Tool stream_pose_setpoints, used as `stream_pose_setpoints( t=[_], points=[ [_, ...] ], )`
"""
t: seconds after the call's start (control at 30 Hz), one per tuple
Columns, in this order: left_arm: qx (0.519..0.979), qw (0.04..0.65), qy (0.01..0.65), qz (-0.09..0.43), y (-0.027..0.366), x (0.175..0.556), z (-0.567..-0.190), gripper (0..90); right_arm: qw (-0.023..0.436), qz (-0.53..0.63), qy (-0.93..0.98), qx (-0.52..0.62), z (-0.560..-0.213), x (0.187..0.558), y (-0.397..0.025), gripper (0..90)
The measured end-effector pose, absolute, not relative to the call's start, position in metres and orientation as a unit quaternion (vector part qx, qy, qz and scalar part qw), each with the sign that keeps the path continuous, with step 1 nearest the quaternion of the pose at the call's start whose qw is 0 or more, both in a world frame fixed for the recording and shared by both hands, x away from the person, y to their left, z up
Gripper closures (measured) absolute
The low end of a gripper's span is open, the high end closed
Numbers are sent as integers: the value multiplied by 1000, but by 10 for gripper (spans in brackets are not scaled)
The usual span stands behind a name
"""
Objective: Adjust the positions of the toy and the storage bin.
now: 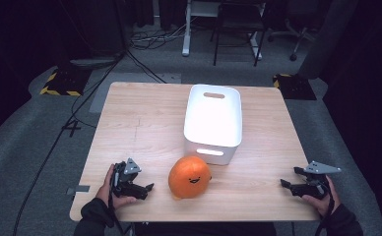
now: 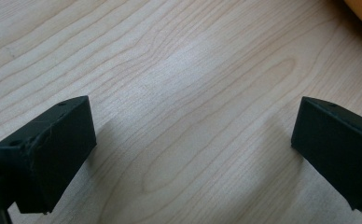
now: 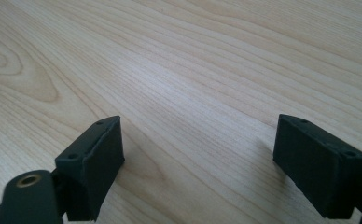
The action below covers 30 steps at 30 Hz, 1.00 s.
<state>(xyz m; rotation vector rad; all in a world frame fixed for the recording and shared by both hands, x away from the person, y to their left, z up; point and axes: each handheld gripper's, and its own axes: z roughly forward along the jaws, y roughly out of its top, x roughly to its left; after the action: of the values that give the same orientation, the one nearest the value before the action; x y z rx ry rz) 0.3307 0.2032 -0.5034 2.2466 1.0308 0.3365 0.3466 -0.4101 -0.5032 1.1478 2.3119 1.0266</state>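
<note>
High view: left hand-held gripper (image 1: 148, 187) sits lower left of frame, low over the worktop (image 1: 144, 123), jaws spread wide, nothing between them. Right hand-held gripper (image 1: 283, 184) at lower right, jaws also wide and empty. Orange plush toy (image 1: 189, 177) with a smiley face sits lower centre, just right of the left one, well apart from the right. White bin (image 1: 212, 120) directly behind it, touching or nearly so.

The high view looks forward and down over the whole wooden table (image 1: 144, 123); both gripper views sit close above that same tabletop, facing along their spread jaws
</note>
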Motion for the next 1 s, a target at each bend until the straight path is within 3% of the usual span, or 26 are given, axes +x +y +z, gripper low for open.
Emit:
stream_pose_setpoints(
  t=[0.4, 0.53, 0.6, 0.67, 1.0],
  points=[
    [858, 308, 391, 128, 199, 328, -501, 15, 181, 364, 818, 408, -503, 347, -409, 162],
    [859, 316, 379, 136, 195, 329, -496, 200, 185, 363, 818, 406, -504, 346, -410, 162],
    [864, 312, 374, 131, 194, 329, -496, 147, 185, 363, 818, 406, -504, 346, -410, 162],
    [867, 310, 367, 133, 192, 326, -494, 190, 184, 363, 819, 404, -503, 346, -410, 162],
    [874, 318, 338, 144, 178, 315, -477, 168, 183, 363, 819, 405, -503, 346, -410, 162]
  ],
)
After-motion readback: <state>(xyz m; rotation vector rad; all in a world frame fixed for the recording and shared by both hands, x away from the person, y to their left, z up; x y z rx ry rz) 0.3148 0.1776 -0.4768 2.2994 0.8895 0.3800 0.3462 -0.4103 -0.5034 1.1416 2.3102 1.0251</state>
